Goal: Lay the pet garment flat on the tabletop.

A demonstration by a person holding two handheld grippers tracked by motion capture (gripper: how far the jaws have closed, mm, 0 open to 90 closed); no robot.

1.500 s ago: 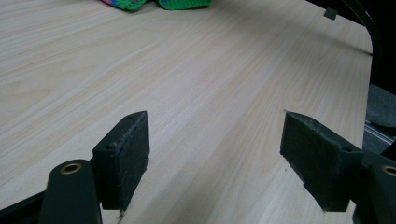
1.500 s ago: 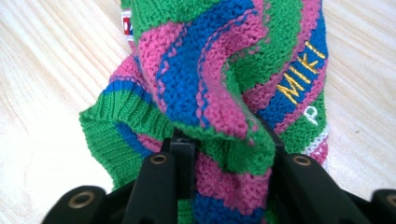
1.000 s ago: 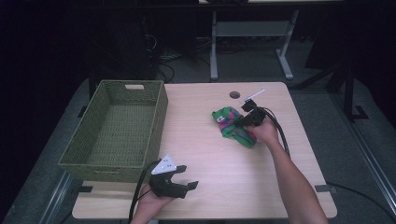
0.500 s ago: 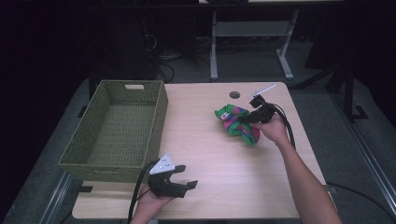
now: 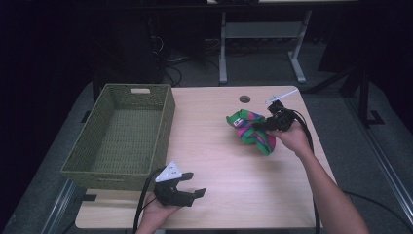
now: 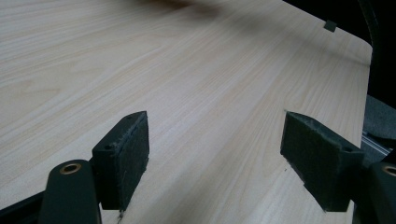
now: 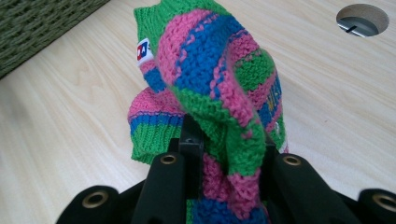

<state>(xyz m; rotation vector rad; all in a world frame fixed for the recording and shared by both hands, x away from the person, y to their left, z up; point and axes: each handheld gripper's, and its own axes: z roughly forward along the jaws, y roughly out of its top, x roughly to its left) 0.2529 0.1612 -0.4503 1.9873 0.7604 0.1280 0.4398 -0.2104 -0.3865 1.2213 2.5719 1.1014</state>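
Observation:
A knitted garment in green, pink and blue stripes hangs bunched over the right half of the table, lifted partly off the wood. My right gripper is shut on it; in the right gripper view the knit is pinched between the two black jaws and rises above them, with a small white label on its left side. My left gripper rests near the table's front edge, open. In the left gripper view its pads stand wide apart over bare wood.
An olive woven basket with nothing inside stands on the table's left side. A round cable hole sits at the back of the table, behind the garment. Dark floor and metal stand legs lie beyond the far edge.
My right gripper has raised the striped garment and drawn it slightly right and toward the person. The left gripper has stayed in place, open.

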